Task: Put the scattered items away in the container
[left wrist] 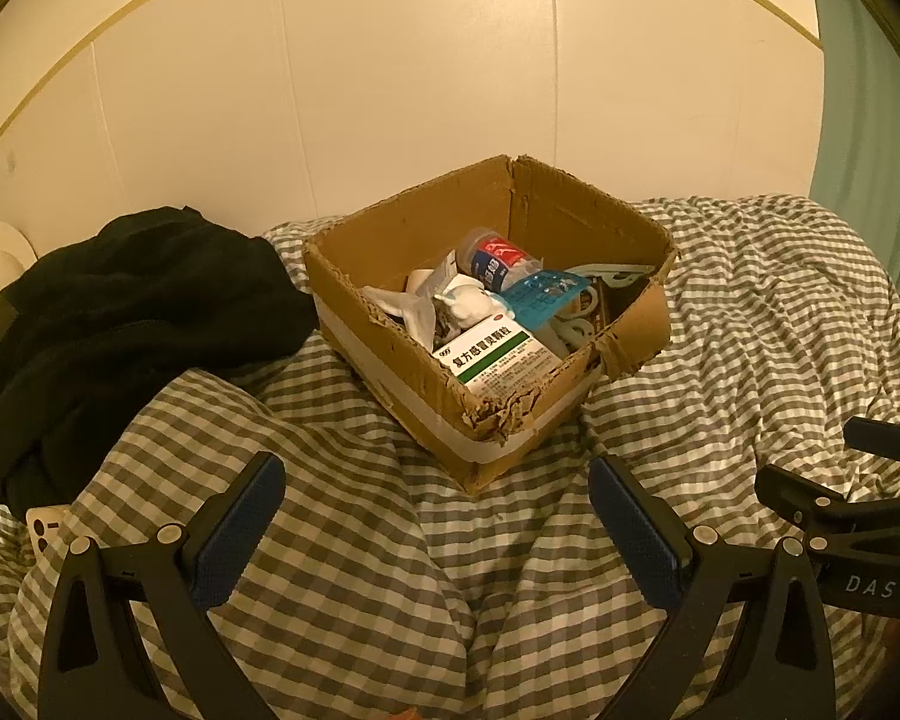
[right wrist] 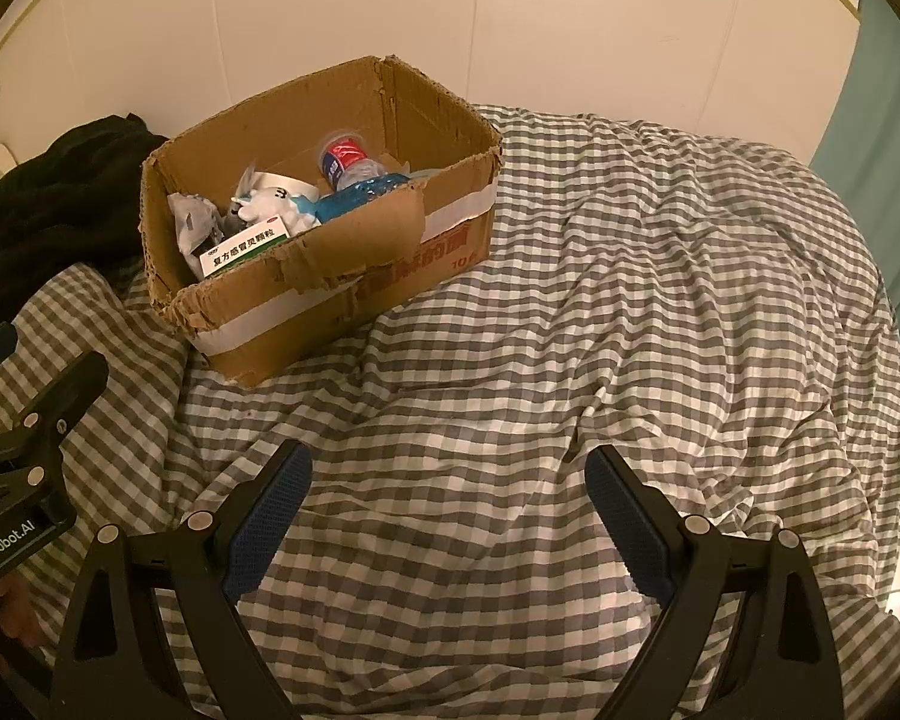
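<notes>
Torn-rimmed cardboard box (left wrist: 390,276) sits on the checked duvet (right wrist: 630,276), bare bedding right of it. Left gripper (left wrist: 437,489) and right gripper (right wrist: 448,480) hover before it, fingers spread, empty.

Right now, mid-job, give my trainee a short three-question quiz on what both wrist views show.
1. True or false: the left gripper and the right gripper are both open and hold nothing.
2. Which lies nearest the torn front corner inside the cardboard box: A) the plastic bottle, B) the medicine box, C) the blue packet?
3. What dark item lies on the checked quilt, left of the box?

Key: 1 true; 2 B; 3 the black garment.
</notes>
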`<action>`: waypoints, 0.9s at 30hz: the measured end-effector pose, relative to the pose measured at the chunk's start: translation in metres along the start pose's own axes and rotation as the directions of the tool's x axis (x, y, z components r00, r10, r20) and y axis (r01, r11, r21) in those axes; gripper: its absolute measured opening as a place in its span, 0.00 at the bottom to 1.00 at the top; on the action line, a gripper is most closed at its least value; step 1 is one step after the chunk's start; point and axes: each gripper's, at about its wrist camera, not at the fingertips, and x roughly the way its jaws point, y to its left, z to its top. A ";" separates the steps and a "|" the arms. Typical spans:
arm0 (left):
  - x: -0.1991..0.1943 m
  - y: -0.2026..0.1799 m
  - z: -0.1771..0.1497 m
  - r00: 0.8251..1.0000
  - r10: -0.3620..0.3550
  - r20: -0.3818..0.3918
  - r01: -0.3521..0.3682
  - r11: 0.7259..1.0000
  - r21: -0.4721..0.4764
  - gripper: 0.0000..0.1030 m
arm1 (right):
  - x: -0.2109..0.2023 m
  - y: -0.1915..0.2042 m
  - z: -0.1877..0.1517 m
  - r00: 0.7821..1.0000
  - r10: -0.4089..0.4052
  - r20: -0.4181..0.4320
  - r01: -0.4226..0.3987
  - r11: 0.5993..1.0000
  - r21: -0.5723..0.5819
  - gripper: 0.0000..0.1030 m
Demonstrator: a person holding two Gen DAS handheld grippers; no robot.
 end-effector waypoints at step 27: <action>0.003 -0.003 -0.001 1.000 -0.007 -0.006 0.007 1.000 0.007 1.00 | 0.002 0.000 -0.001 1.000 -0.002 -0.010 0.002 1.000 0.002 0.90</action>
